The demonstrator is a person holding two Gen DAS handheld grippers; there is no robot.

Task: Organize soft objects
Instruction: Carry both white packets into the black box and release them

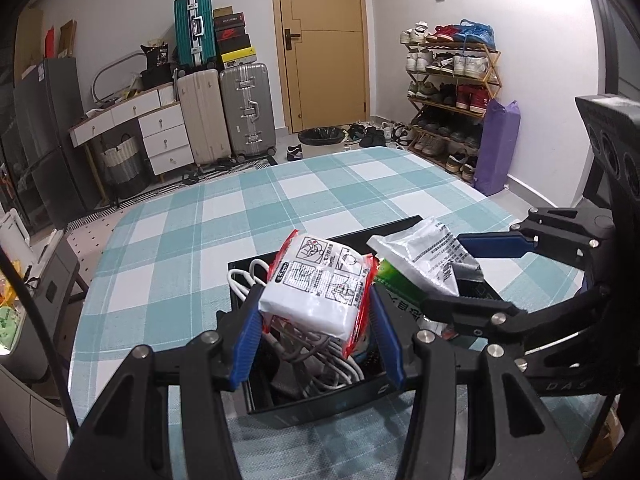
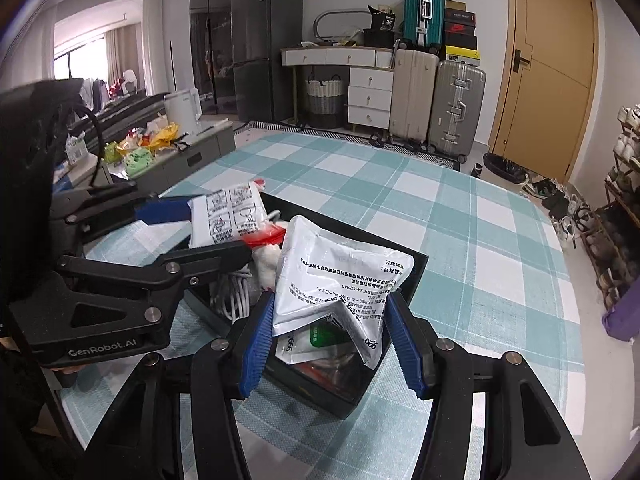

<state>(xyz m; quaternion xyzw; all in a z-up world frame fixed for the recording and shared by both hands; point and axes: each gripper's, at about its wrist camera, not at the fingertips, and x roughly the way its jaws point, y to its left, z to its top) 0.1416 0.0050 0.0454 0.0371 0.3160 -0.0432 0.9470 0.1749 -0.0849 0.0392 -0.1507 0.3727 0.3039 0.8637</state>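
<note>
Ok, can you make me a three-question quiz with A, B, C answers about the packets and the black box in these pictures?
1. Where is the black box?
A. on the checked tablecloth
B. on the floor
C. on the shoe rack

2. What colour are the edges of the white packet in the left gripper?
A. green
B. red
C. yellow

3. What is the right gripper doing?
A. hanging empty
B. pinching a cable
C. gripping a silver foil pouch

Answers:
1 A, teal and white cloth shows all around the box.
2 B, red seams run down both sides.
3 C, the blue pads press the pouch's sides.
</note>
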